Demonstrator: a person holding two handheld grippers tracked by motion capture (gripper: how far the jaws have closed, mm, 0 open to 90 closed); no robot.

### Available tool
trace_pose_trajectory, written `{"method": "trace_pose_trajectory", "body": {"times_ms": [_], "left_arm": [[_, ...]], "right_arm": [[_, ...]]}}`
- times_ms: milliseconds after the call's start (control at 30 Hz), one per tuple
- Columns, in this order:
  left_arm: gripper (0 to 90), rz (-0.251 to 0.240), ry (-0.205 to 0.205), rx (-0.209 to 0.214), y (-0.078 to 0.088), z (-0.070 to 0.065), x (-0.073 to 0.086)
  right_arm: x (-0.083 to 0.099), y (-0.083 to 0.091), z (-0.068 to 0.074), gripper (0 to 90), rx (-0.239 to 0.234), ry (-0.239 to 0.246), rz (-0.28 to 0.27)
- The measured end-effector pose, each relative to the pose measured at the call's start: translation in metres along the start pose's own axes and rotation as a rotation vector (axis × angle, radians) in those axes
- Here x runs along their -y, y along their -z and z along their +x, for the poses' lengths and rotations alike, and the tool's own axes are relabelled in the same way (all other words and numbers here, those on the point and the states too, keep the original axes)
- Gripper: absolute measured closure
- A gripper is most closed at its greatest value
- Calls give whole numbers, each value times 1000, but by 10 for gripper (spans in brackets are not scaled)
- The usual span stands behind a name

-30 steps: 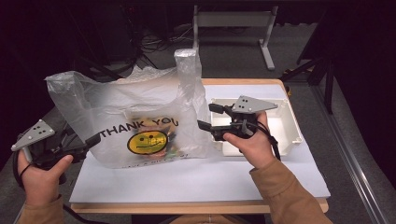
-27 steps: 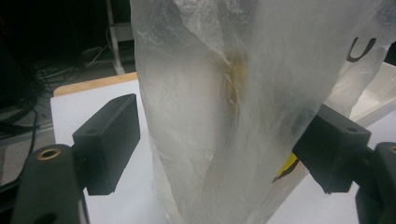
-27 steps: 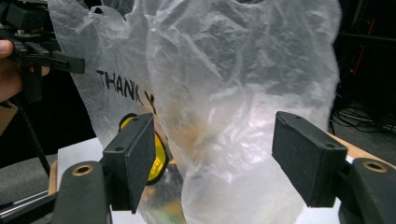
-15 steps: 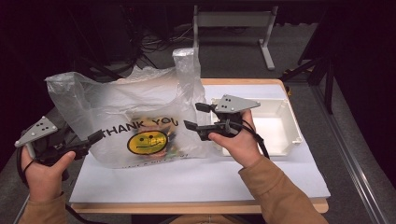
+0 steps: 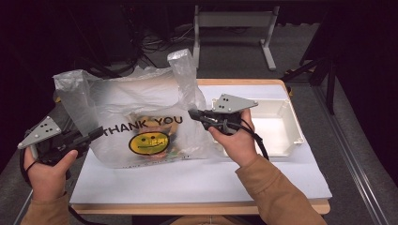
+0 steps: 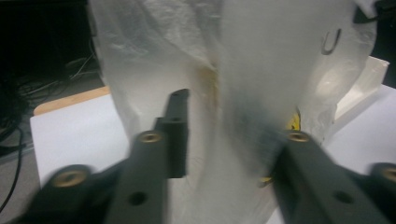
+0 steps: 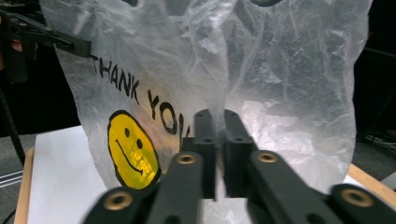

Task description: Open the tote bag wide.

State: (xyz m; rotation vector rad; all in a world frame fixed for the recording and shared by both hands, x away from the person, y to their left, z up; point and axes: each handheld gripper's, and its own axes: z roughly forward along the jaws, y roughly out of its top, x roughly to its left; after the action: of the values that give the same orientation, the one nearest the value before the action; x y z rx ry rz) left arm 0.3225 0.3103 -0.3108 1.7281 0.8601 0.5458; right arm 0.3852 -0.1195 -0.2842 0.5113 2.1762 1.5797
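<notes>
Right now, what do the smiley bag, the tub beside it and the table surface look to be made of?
Smiley bag: thin translucent plastic film, glossy and crinkled; its contents show through.
Tub: looks like rigid off-white moulded plastic, matt, with thin straight walls.
Table: a wood-look edge under a flat white sheet, perhaps paper or foam board.
</notes>
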Motion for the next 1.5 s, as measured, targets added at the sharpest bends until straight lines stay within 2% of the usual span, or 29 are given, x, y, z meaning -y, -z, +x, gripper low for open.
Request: {"method": "trace_pose_trajectory", "body": {"times_ms": [67,133,367,700,900,933,1200,1500], "left_arm": [[848,-3,-19,14,-1,0,-1],[891,-2,-23,18,-1,0,-1],[898,28,-9,45,-10,3,5],[898,76,-24,74,-20,3,18],[897,100,-32,85,-24,3,30],[897,112,-26,90,-27,3,36],[897,149,-8,101,-31,6,59],[895,194,-23,93,-37,5,73]], "right_arm": [[1,1,0,900,-2,1,1],[1,1,0,900,-1,1,-2],[9,1,-2,900,6,-15,10],[38,-5,-6,900,-10,-72,49],[55,-6,-4,900,-23,-92,67],[59,-6,-3,900,-26,-96,71],[81,-6,1,900,-36,-122,87],[99,-11,7,899,-44,-131,124]]}}
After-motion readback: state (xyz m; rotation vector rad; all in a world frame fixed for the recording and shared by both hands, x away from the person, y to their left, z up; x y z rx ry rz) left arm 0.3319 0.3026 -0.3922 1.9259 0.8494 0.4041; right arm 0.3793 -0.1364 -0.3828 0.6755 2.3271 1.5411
